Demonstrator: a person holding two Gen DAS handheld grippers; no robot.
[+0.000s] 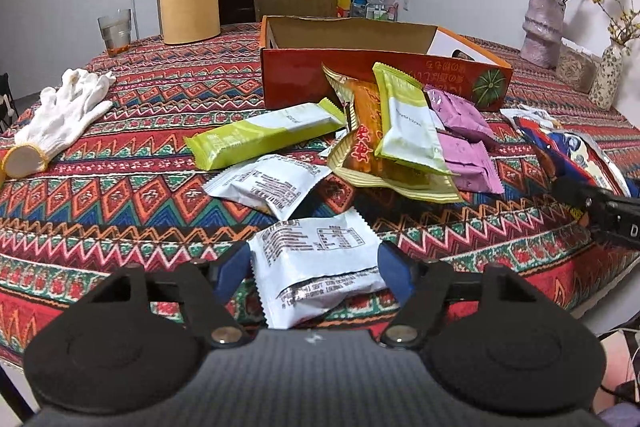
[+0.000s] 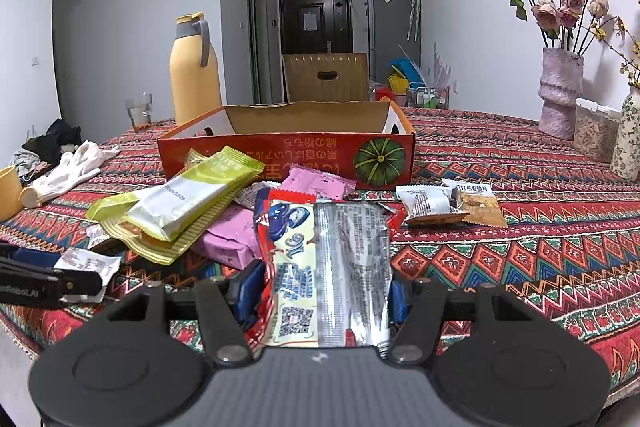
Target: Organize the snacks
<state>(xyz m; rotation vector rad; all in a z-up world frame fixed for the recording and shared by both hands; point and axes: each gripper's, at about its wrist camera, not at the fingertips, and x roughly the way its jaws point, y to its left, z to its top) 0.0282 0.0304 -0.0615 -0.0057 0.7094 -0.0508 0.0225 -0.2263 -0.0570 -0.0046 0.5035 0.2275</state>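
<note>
Left gripper (image 1: 316, 267) wide around near white packet (image 1: 316, 259), pads not touching. Right gripper (image 2: 324, 295) clamped on foil snack bag (image 2: 328, 267). Risk: slippery wrappers sliding before reaching far box (image 2: 288, 155).

Left gripper's arm (image 2: 48, 287) reads "RoboLAI" (first letters unclear); tan snack packet (image 2: 478, 205) reads "麦脆片"; other print illegible.
</note>
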